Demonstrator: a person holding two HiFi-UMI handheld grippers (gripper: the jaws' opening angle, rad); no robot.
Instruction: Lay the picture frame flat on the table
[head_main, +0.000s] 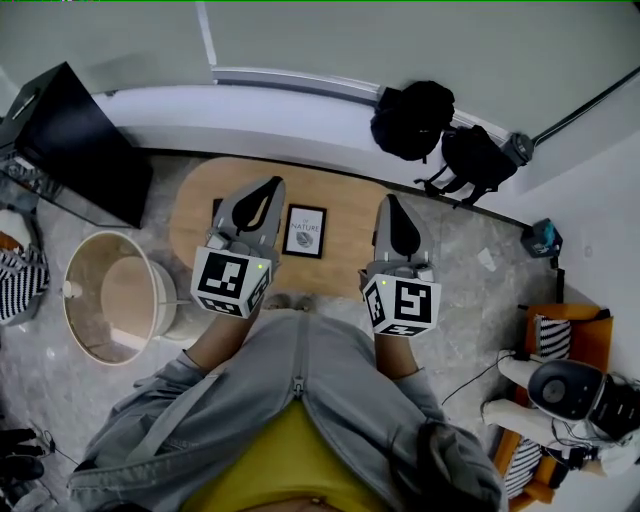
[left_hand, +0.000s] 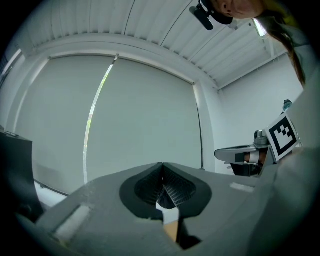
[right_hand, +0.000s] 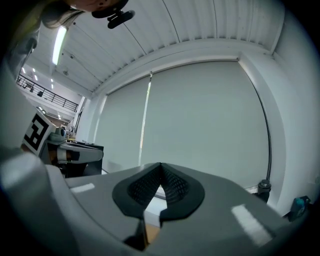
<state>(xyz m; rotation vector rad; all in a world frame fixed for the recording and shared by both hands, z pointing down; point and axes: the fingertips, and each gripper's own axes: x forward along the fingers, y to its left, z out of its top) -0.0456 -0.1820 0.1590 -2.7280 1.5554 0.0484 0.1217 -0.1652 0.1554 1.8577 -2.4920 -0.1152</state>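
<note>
A black picture frame (head_main: 305, 231) with a white print lies on the oval wooden table (head_main: 340, 205), between my two grippers in the head view. My left gripper (head_main: 270, 187) hovers to the frame's left, jaws together and empty. My right gripper (head_main: 388, 203) hovers to the frame's right, also shut with nothing in it. Both are held level, well above the tabletop. In the left gripper view the left gripper (left_hand: 162, 167) points at a grey window blind, its tips meeting. The right gripper (right_hand: 161, 167) shows the same in its own view.
A round lamp shade (head_main: 110, 295) stands left of the table. A black cabinet (head_main: 75, 140) sits at far left. Dark bags (head_main: 440, 135) rest against the wall behind the table. An orange chair (head_main: 565, 345) is at the right.
</note>
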